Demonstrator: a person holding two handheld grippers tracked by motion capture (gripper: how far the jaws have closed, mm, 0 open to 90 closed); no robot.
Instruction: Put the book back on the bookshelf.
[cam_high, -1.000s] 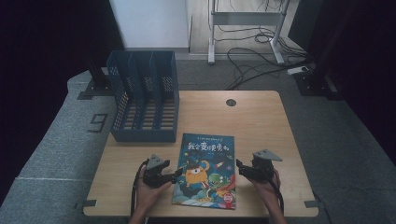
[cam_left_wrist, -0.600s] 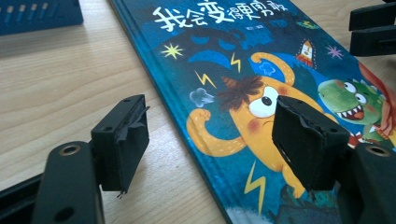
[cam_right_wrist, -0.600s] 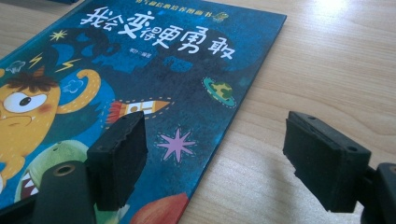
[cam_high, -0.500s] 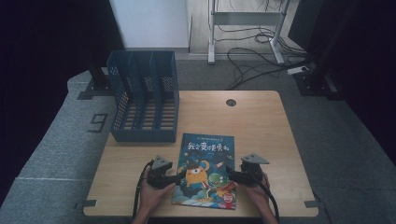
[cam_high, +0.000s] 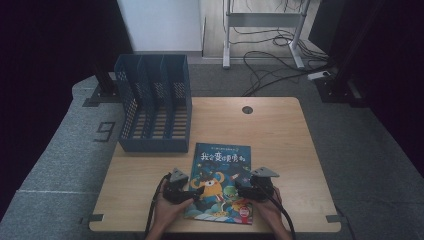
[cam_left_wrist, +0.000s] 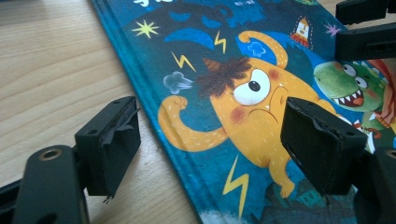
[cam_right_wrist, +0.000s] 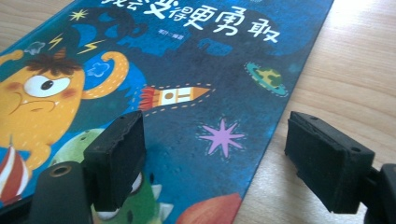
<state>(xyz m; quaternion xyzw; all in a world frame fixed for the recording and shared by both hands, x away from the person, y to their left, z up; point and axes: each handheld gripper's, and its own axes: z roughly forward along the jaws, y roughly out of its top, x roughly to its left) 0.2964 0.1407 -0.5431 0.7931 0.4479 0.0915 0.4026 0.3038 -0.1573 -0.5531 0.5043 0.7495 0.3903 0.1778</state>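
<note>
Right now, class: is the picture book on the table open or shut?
Shut. The picture book lies flat on the table, front cover up, its title and orange monster showing; no inside pages are visible.

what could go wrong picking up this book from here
1. The book lies flat on the table, so the open left gripper, its jaws just opening astride the spine edge, may slide off instead of getting under.
2. The right gripper straddles the opposite edge, also open; uneven lifting could twist the cover.
3. The file rack stands close behind, so a swing could hit it.
</note>
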